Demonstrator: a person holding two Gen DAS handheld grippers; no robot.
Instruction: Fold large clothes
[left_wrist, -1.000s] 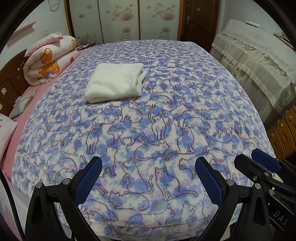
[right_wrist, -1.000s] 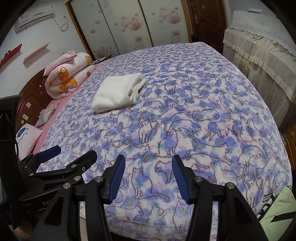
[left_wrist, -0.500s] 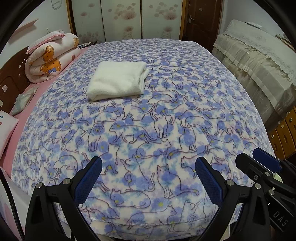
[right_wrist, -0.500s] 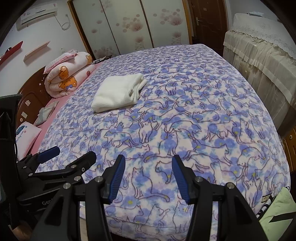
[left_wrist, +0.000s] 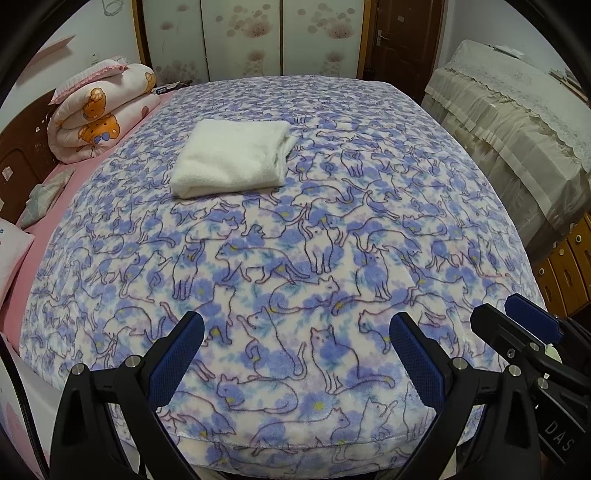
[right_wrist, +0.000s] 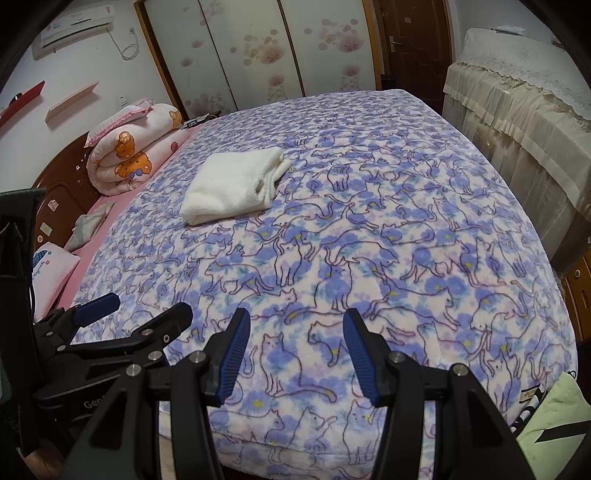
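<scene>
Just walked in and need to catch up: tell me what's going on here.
A person holds two tongs over the near edge of a bed covered by a cat-print blanket. The left tongs and right tongs are both open and hold nothing. A white folded cloth lies farther up the blanket, out of contact with either. A rolled quilt sits by the headboard. No grasp is under way right now.

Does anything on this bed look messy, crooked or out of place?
Hardly anything. The cat-print blanket lies smooth across the bed. The white folded garment sits neatly on it, though its right corner bulges loosely out of the fold. Both grippers, left and right, are open and empty.
</scene>
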